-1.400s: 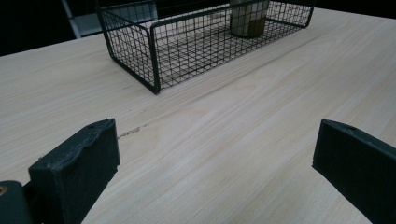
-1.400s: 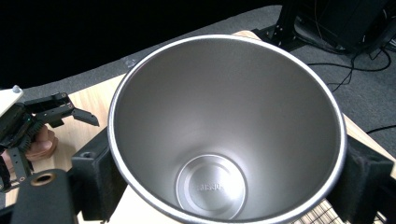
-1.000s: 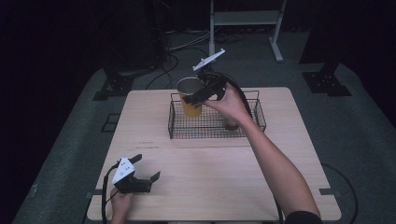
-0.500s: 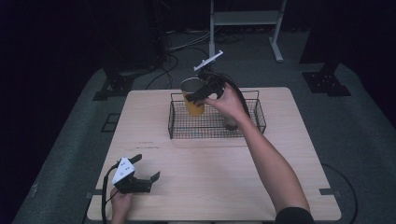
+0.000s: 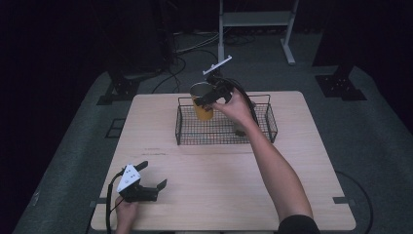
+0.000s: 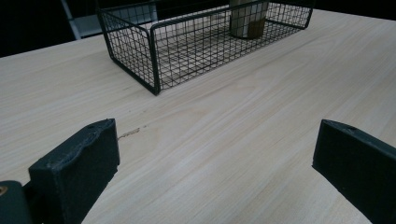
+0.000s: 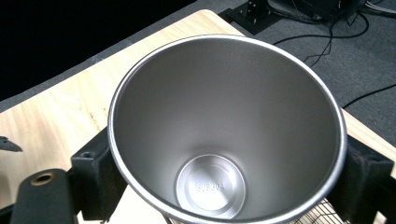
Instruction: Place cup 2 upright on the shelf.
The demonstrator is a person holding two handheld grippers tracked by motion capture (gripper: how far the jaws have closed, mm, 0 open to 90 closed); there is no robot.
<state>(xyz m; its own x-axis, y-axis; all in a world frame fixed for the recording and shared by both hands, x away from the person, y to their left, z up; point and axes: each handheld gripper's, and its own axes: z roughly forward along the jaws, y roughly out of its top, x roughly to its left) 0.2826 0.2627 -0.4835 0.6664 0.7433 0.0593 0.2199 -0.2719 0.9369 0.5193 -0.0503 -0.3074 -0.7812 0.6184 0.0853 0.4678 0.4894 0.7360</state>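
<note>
Two grippers, two cups, one wire basket [image 5: 224,127], one table [image 5: 204,170]. Right gripper [image 5: 213,95] clamped on the yellow steel cup [image 5: 202,101], one jaw each side of its wall, up above the basket's far left corner. From the right gripper view, cup interior [image 7: 219,140]: bare metal, stamped base. Left gripper [image 5: 148,187] spread wide on nothing, low over bare wood; ahead of its jaws, a second cup [image 6: 247,18] standing in the basket [image 6: 154,60].

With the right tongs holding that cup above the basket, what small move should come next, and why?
Probably keep lifting the cup a little and carry it clear of the basket rim. The right tongs are shut on its sides, it hangs above the basket's left end, and the left tongs rest open near the table's front edge.
</note>
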